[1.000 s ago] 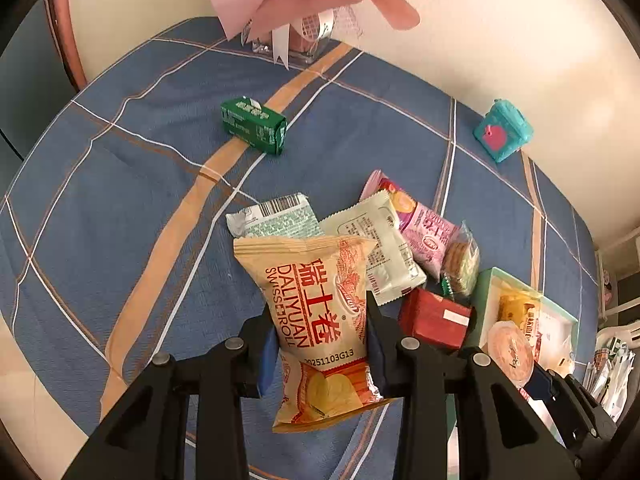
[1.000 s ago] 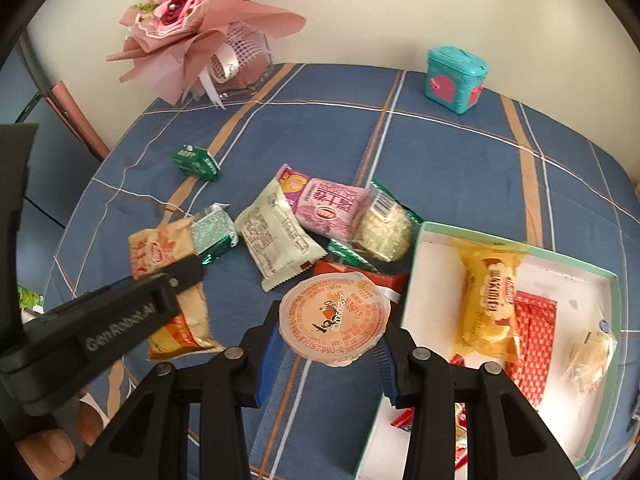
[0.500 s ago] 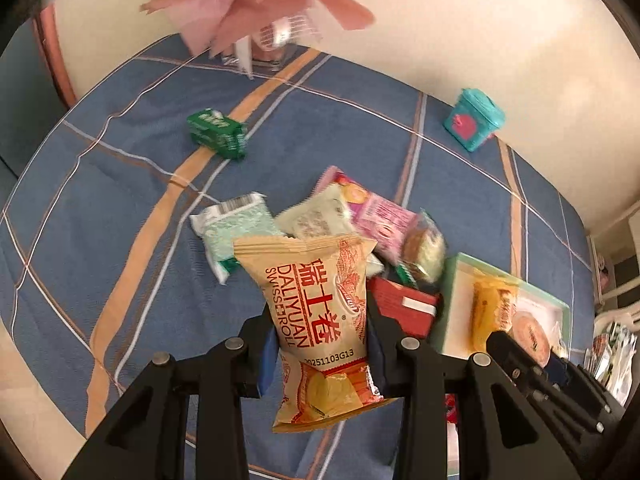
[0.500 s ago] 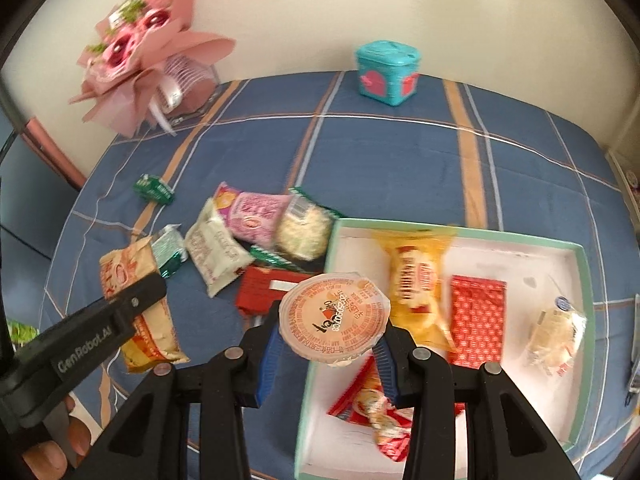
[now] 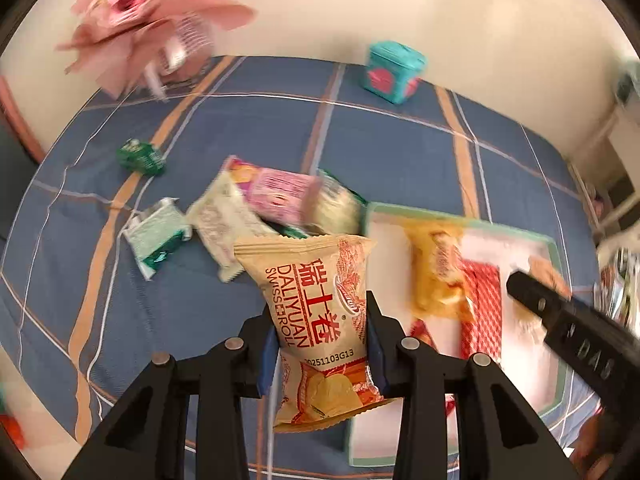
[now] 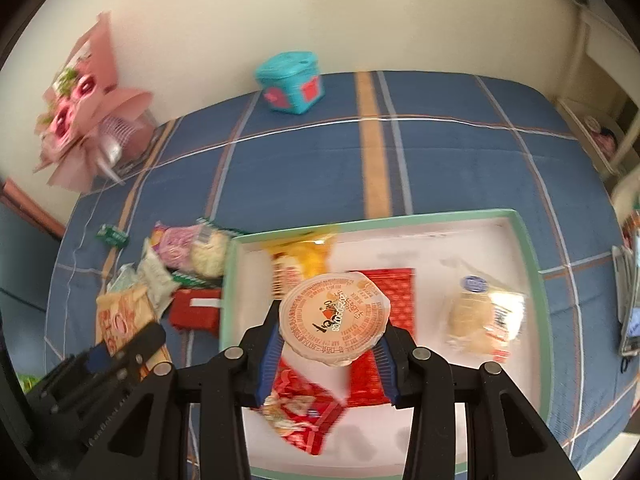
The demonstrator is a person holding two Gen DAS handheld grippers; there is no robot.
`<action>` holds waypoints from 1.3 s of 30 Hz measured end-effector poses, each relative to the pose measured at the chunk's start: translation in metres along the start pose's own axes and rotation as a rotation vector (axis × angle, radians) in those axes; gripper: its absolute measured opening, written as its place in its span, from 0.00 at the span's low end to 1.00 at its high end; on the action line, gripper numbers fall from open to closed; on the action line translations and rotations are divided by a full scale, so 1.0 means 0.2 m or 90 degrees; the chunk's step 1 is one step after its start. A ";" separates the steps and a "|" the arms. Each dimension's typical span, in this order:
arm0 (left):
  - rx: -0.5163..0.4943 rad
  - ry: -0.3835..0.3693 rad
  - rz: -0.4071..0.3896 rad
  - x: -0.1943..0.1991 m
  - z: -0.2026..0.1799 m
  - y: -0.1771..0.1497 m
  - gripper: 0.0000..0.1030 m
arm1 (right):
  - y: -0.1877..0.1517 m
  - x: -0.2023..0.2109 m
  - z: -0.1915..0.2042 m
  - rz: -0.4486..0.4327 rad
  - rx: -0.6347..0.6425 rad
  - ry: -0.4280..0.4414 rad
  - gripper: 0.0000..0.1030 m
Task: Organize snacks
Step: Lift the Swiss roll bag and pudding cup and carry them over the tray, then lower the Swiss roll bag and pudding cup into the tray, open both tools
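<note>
Above the green-rimmed tray [image 6: 528, 248], the right gripper [image 6: 332, 354] clamps a sealed jelly cup [image 6: 334, 318], poised for dropping in; the left gripper [image 5: 322, 354] pinches a Swiss roll packet [image 5: 316, 312] near the tray's edge, likely bound there too.

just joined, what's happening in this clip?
A person is sorting snacks with two handheld tools. The left tool grips a Swiss roll packet beside the tray's left edge. The right tool grips a sealed jelly cup above the green-rimmed tray, which holds several snacks. More packets lie loose on the blue checked cloth left of the tray.
</note>
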State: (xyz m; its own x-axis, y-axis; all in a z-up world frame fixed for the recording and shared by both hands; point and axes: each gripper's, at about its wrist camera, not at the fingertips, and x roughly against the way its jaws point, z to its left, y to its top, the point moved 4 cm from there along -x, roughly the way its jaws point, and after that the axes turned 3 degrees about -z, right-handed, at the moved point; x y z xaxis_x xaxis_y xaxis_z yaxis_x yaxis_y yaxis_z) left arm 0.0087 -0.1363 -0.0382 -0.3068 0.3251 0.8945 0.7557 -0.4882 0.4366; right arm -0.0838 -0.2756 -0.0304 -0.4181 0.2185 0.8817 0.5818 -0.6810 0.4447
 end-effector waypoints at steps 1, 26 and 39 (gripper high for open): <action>-0.011 -0.001 0.002 0.00 -0.03 -0.01 0.38 | 0.00 0.00 -0.04 0.001 -0.012 -0.001 0.43; -0.109 0.071 -0.006 -0.31 -0.32 0.12 0.38 | -0.02 -0.18 -0.22 0.055 -0.036 -0.010 0.43; -0.133 0.085 0.002 -0.39 -0.37 0.13 0.44 | -0.03 -0.23 -0.21 0.075 -0.031 -0.028 0.43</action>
State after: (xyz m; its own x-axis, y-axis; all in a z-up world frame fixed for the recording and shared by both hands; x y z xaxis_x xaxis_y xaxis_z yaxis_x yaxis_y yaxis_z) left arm 0.0090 -0.2338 -0.0895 -0.3883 0.2199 0.8949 0.6253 -0.6505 0.4311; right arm -0.0974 -0.3114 -0.0793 -0.3181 0.1647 0.9336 0.5894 -0.7370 0.3309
